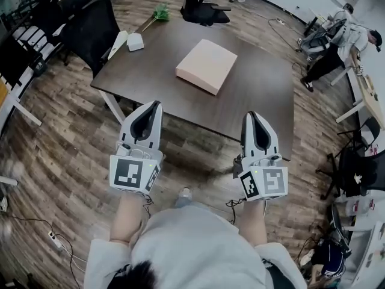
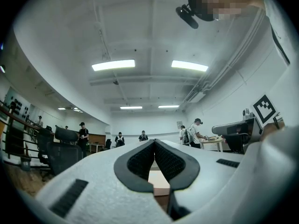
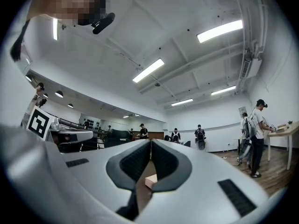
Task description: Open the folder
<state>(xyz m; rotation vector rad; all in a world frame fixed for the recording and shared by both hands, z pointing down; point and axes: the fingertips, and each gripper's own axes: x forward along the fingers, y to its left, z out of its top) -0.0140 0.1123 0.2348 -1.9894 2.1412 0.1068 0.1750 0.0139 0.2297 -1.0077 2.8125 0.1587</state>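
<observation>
A pale pink folder (image 1: pixel 206 65) lies shut and flat on the dark brown table (image 1: pixel 156 71), a little right of its middle. Both grippers are held out over the wooden floor, short of the table's near edge and pointing toward it. My left gripper (image 1: pixel 155 103) has its jaws shut with nothing between them, and so does my right gripper (image 1: pixel 251 114). In the left gripper view the shut tips (image 2: pixel 154 141) meet above a sliver of the folder (image 2: pixel 158 177). The right gripper view shows its shut tips (image 3: pixel 150 140) with a corner of the folder (image 3: pixel 150 181) below.
A small white object (image 1: pixel 135 41) and a green duster (image 1: pixel 159 12) lie at the table's far left. Black office chairs (image 1: pixel 90 26) (image 1: pixel 201 11) stand at the left and far sides. People (image 1: pixel 337 47) work at desks to the right. Cables (image 1: pixel 57 241) lie on the floor at the lower left.
</observation>
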